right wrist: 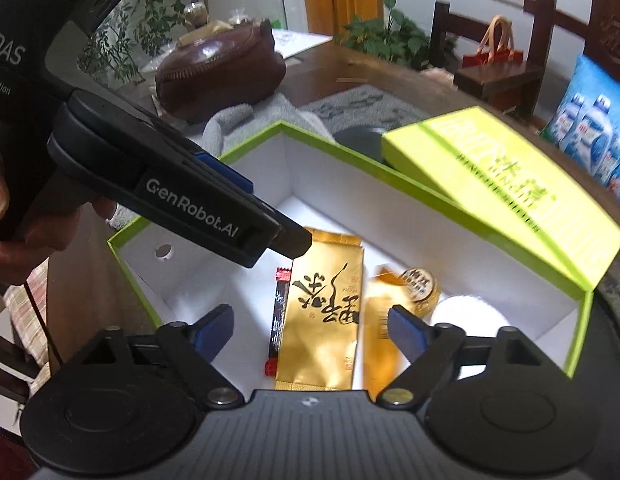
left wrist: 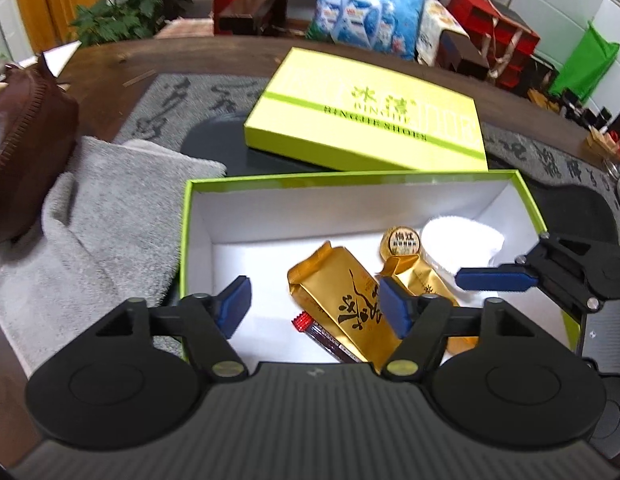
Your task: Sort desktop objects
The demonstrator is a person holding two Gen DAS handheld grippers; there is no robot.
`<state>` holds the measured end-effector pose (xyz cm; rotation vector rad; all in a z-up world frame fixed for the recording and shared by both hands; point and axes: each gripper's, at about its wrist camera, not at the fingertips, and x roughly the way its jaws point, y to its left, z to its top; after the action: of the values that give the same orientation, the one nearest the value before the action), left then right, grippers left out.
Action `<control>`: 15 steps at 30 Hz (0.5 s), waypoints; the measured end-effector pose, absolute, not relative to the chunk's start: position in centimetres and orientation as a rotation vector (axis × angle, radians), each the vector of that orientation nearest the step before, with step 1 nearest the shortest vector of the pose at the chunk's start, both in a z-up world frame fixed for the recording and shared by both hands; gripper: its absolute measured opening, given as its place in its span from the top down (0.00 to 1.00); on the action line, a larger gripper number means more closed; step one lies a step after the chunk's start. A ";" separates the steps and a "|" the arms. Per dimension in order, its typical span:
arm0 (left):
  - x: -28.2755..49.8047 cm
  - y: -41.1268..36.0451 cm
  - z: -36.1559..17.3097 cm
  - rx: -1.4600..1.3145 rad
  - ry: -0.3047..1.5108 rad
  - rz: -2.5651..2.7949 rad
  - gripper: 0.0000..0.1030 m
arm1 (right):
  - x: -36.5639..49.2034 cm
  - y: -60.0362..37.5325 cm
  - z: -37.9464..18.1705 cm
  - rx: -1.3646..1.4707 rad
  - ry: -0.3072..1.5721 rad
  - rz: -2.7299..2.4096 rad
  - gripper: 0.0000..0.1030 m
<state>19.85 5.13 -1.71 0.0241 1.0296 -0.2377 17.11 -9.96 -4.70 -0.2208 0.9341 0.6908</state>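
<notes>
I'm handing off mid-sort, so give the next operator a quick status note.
Left gripper: jaws open, empty, over the open box.
Right gripper: jaws open, empty, over the same box.
In the box: large gold packet, smaller gold packet, round gold-lidded cup, dark stick sachet, white cloth.
Lid lies beyond the box, off.
Left: lid not yet on.

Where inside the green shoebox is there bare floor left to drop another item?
The left part of the shoebox floor is bare, from the left wall to the large gold packet and red-tipped dark sachet. The right half is crowded: small gold packet, round gold cup, white cloth.
</notes>
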 end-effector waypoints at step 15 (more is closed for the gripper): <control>15.5 5.5 2.6 0.027 0.799 -0.118 0.01 | 14.0 -13.2 -2.0 -0.101 0.805 0.572 0.00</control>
<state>15.53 5.49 2.61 0.0265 0.7995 -0.1177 14.02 -13.22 -2.01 -0.1012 0.8052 0.5724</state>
